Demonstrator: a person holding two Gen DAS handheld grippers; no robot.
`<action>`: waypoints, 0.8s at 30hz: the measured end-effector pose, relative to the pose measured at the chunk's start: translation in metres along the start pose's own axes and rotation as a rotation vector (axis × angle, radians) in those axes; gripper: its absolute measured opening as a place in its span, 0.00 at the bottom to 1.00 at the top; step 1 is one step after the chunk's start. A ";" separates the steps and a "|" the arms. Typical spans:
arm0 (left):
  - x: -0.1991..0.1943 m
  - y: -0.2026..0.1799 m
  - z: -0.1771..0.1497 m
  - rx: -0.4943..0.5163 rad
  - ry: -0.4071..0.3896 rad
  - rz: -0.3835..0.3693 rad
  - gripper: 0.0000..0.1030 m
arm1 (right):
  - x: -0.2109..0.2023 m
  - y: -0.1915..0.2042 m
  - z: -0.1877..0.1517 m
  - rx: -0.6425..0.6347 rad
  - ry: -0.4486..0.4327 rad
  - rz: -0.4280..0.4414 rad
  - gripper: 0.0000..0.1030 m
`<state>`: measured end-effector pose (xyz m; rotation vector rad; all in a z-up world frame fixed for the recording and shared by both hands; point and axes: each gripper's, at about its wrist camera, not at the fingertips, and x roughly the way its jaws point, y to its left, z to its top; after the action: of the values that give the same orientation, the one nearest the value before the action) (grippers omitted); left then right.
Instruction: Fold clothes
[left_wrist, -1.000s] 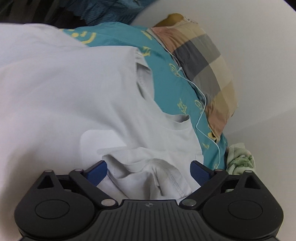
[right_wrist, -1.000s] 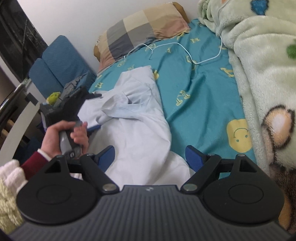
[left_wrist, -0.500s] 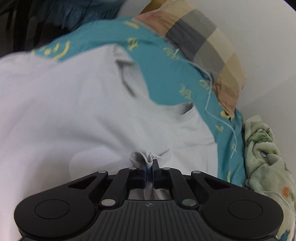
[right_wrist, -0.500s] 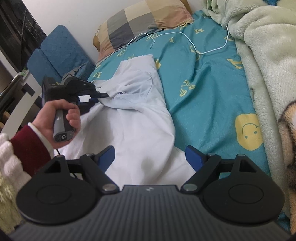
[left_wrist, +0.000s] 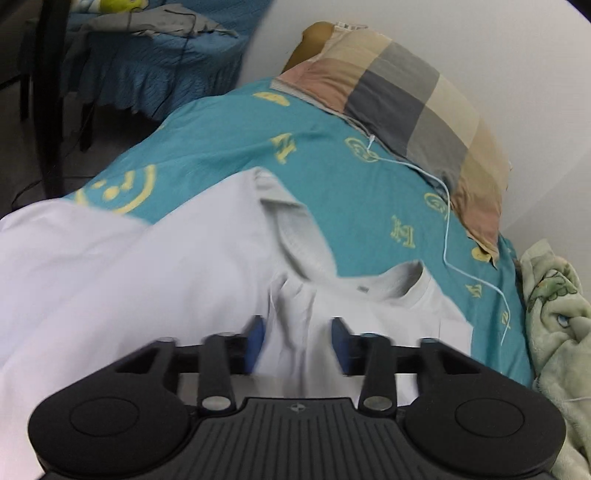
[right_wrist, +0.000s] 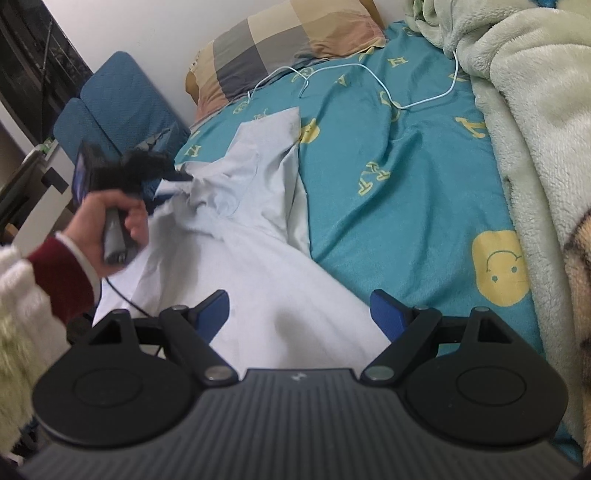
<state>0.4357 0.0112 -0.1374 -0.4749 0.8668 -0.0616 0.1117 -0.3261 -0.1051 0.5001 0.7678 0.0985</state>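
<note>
A pale white T-shirt (right_wrist: 258, 236) lies crumpled on the teal bedsheet (right_wrist: 388, 177). In the left wrist view the shirt (left_wrist: 147, 280) fills the lower left, its neckline (left_wrist: 391, 288) toward the pillow. My left gripper (left_wrist: 297, 338) is open, its blue pads either side of a bunched fold near the collar. In the right wrist view the left gripper (right_wrist: 173, 181) is held at the shirt's upper left edge. My right gripper (right_wrist: 301, 312) is open and empty over the shirt's lower part.
A checked pillow (right_wrist: 280, 48) lies at the head of the bed, with a white cable (right_wrist: 369, 74) across the sheet. A fluffy green-cream blanket (right_wrist: 535, 129) covers the right side. A blue chair (right_wrist: 114, 107) stands left of the bed.
My left gripper closed on a shirt fold near the collar half a second ago and has now opened, releasing it. My right gripper stayed open over the shirt's lower part.
</note>
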 end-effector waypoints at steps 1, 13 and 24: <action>-0.008 0.001 -0.003 0.012 -0.002 -0.004 0.52 | -0.002 0.000 0.001 -0.002 -0.012 0.004 0.82; -0.189 -0.026 -0.117 0.164 0.014 -0.080 0.62 | -0.042 0.016 0.007 -0.116 -0.147 0.024 0.82; -0.288 -0.050 -0.245 0.244 -0.017 -0.123 0.65 | -0.117 0.034 -0.021 -0.197 -0.213 0.040 0.82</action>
<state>0.0720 -0.0566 -0.0438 -0.2992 0.8007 -0.2725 0.0159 -0.3186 -0.0272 0.3319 0.5335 0.1541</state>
